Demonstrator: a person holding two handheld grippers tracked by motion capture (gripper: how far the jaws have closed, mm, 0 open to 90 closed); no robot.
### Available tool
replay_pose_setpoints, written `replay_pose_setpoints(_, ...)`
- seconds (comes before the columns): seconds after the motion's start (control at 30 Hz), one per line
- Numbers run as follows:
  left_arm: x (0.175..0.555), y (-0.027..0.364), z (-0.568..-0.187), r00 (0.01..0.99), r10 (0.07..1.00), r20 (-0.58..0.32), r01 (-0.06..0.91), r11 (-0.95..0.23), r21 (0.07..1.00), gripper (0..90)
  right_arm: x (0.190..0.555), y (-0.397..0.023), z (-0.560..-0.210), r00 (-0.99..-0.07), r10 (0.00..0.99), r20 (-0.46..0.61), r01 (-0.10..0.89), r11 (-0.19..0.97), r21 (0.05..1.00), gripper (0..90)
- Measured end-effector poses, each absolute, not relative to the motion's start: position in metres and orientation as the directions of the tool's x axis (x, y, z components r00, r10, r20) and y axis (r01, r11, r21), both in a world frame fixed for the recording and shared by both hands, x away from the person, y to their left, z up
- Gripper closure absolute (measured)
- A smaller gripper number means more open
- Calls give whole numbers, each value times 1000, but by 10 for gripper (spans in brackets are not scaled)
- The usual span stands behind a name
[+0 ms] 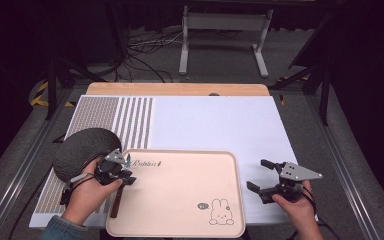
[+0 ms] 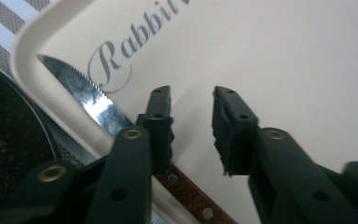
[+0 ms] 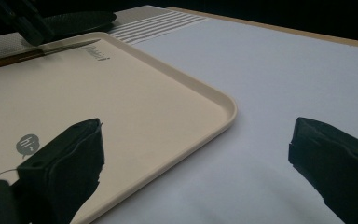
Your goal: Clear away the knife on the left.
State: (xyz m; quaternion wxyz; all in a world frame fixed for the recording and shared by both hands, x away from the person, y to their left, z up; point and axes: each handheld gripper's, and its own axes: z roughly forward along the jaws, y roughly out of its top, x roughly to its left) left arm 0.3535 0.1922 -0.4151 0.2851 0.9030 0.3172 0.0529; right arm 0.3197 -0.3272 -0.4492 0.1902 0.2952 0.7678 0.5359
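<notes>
A steak knife (image 1: 116, 204) with a brown riveted handle and a serrated blade (image 2: 91, 100) lies along the left edge of a beige tray (image 1: 180, 190) printed with "Rabbit" and a bunny. My left gripper (image 1: 127, 179) hovers low over the knife. Its jaws stand a little apart (image 2: 191, 95) with only bare tray between them, and the knife passes under the left jaw. My right gripper (image 1: 256, 174) is held over the white mat just right of the tray, wide open (image 3: 196, 126) and empty. In the right gripper view the knife (image 3: 51, 49) rests at the tray's far corner.
A dark round plate (image 1: 82, 150) sits on the striped part of the mat, just left of the tray and behind my left hand. The white mat (image 1: 215, 120) stretches beyond the tray to the wooden table edge. Cables and a stand are on the floor behind.
</notes>
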Motion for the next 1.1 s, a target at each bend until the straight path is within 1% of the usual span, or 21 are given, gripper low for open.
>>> replay_pose_setpoints(0.03, 353, 192, -415, 793, 603, -85, 543, -636, 548, 609, 320, -327, -449, -753, 657, 24, 249, 251, 935, 39)
replay_pose_setpoints(0.07, 352, 192, -412, 795, 602, -79, 533, -630, 565, 609, 320, -327, -449, -753, 658, 24, 249, 250, 936, 39)
replay_pose_setpoints(0.1, 352, 193, -411, 795, 602, -76, 529, -627, 572, 539, 320, -327, -449, -752, 658, 24, 249, 249, 936, 39)
replay_pose_setpoints(0.2, 349, 196, -405, 793, 607, -58, 509, -606, 611, 444, 320, -327, -449, -751, 660, 22, 247, 250, 936, 39)
replay_pose_setpoints(0.23, 348, 197, -404, 791, 608, -64, 508, -596, 622, 343, 319, -328, -449, -750, 661, 22, 247, 249, 937, 39)
replay_pose_setpoints(0.27, 347, 199, -403, 793, 607, -49, 491, -591, 640, 343, 319, -328, -449, -750, 661, 22, 247, 249, 937, 39)
replay_pose_setpoints(0.4, 345, 206, -399, 792, 610, -17, 448, -562, 695, 220, 319, -328, -448, -744, 668, 21, 244, 243, 939, 39)
replay_pose_setpoints(0.5, 344, 214, -396, 794, 608, -21, 421, -525, 740, 172, 318, -328, -448, -743, 669, 19, 241, 242, 940, 39)
replay_pose_setpoints(0.57, 342, 220, -395, 787, 615, -37, 425, -498, 756, 163, 318, -328, -447, -743, 669, 16, 238, 242, 941, 39)
replay_pose_setpoints(0.63, 341, 225, -394, 774, 633, -31, 425, -482, 766, 157, 318, -328, -447, -742, 670, 16, 238, 241, 941, 38)
replay_pose_setpoints(0.7, 340, 231, -393, 774, 632, -26, 413, -474, 777, 125, 318, -329, -447, -742, 671, 16, 237, 239, 942, 37)
replay_pose_setpoints(0.73, 339, 233, -393, 774, 632, -35, 410, -458, 789, 123, 318, -329, -447, -741, 671, 16, 236, 239, 942, 37)
replay_pose_setpoints(0.83, 335, 243, -392, 780, 625, -31, 375, -427, 823, 90, 318, -329, -447, -742, 671, 11, 233, 243, 942, 37)
replay_pose_setpoints(0.97, 332, 254, -393, 786, 618, -20, 338, -402, 851, 71, 318, -329, -447, -740, 672, 10, 232, 241, 942, 37)
replay_pose_setpoints(1.1, 327, 267, -396, 789, 613, 19, 278, -385, 880, 58, 317, -329, -447, -740, 672, 11, 230, 238, 944, 36)
